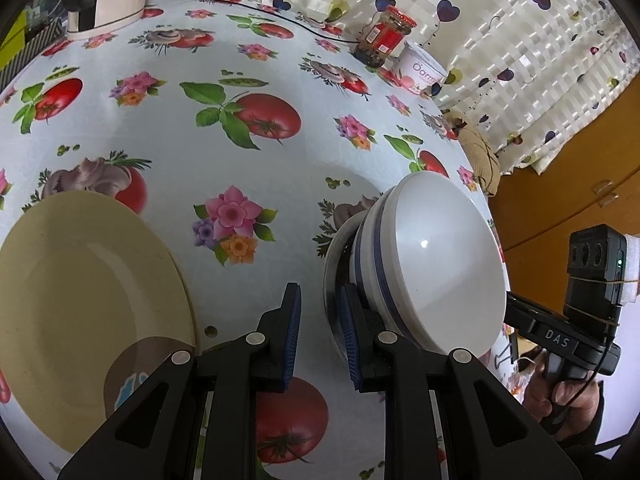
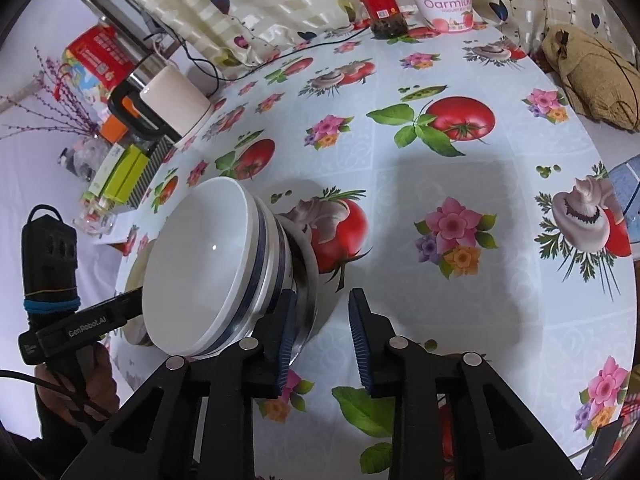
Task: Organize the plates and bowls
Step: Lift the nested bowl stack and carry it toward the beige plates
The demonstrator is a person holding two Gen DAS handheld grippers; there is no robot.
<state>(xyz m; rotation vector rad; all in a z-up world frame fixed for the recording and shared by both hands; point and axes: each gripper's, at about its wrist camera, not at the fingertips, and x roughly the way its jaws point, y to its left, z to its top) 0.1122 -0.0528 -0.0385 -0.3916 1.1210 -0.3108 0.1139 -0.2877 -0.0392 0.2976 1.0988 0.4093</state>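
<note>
A stack of white bowls with blue stripes [image 1: 432, 260] sits on a plate with a shiny rim [image 1: 332, 280] at the right of the left wrist view; the stack also shows in the right wrist view [image 2: 208, 268]. My left gripper [image 1: 320, 336] is open just left of that plate, empty. A cream plate [image 1: 80, 312] lies on the table at its left. My right gripper [image 2: 320, 340] is open and empty, its left finger next to the plate rim [image 2: 310, 300].
The table has a flowered and tomato-print cloth [image 2: 440, 168]. At the far edge stand a red-lidded jar [image 2: 380, 4] and a yogurt tub [image 2: 444, 4]. A kettle [image 2: 172, 100] and boxes are at the left, a brown bag [image 2: 588, 72] at the right.
</note>
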